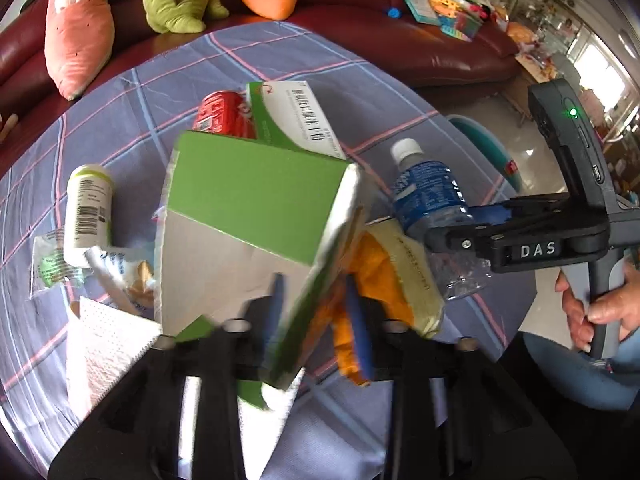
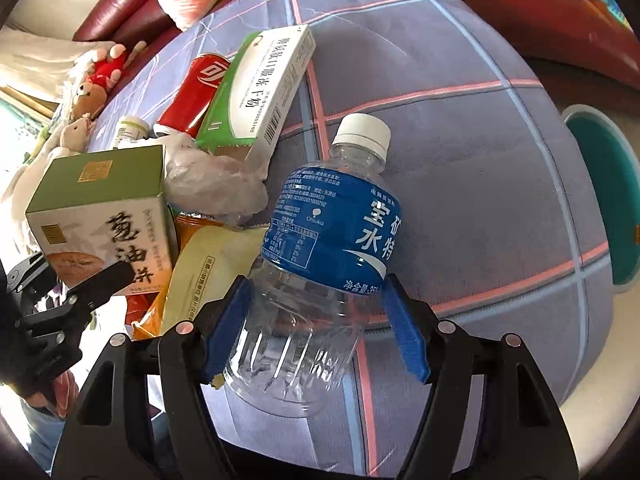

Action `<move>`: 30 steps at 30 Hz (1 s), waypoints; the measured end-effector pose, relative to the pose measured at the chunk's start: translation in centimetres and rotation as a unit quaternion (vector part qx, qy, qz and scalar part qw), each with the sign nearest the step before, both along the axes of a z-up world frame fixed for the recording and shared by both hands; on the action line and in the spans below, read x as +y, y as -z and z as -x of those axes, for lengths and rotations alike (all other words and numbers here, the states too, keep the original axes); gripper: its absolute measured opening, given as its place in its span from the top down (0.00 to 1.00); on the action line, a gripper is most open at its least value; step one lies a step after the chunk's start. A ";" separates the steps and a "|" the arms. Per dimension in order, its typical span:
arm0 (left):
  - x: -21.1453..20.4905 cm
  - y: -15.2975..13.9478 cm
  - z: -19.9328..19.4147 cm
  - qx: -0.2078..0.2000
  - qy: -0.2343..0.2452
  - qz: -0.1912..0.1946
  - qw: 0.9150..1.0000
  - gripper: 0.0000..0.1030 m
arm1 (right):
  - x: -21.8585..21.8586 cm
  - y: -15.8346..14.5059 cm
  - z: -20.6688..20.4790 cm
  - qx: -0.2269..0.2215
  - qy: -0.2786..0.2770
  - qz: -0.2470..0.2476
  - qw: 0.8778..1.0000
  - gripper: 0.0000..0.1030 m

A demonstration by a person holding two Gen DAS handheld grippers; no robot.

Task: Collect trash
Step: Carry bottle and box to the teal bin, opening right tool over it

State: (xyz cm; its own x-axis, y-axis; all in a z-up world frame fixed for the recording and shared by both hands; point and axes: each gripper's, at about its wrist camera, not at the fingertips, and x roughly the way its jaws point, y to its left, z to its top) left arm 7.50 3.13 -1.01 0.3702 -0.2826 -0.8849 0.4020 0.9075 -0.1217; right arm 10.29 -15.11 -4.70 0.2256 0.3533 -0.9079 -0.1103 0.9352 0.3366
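My left gripper [image 1: 316, 304] is shut on a green carton box [image 1: 256, 208] and holds it tilted above the table; the box also shows in the right wrist view [image 2: 104, 216]. My right gripper [image 2: 316, 320] is shut on an empty plastic bottle with a blue label [image 2: 332, 236], white cap up; the bottle also shows in the left wrist view [image 1: 432, 204]. On the checked cloth lie a red can [image 2: 196, 92], a green-white medicine box [image 2: 260, 88], a yellow-orange snack bag [image 1: 392, 276], a white pill bottle [image 1: 86, 208] and a crumpled white bag [image 2: 212, 184].
A teal bin [image 2: 608, 196] stands off the table's right edge. White tissue [image 1: 108, 348] and small wrappers [image 1: 52, 264] lie at the left. Plush toys [image 1: 76, 24] sit on the red sofa [image 1: 440, 52] behind the table.
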 end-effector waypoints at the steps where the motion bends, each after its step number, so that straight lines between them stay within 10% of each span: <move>1: -0.4 -0.2 0.2 -0.001 -0.002 0.001 1.000 0.93 | 0.0 -0.1 0.1 -0.004 -0.002 -0.002 1.000 0.38; 16: -2.0 -7.2 -0.2 -0.071 -0.051 0.051 0.995 0.95 | -7.3 -4.2 2.3 -0.065 0.057 -0.065 0.994 0.38; 30: -18.1 -8.3 -6.2 -0.058 0.042 0.078 0.994 0.95 | -27.4 -4.7 1.5 -0.098 0.233 0.016 0.967 0.38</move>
State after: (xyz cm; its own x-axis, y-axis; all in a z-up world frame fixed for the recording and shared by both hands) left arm 13.65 -14.92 7.26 0.4363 -0.4474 -0.7807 0.4947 0.8440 -0.2073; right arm 8.78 -42.46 0.05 0.5228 0.1447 -0.8401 0.2676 0.9078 0.3229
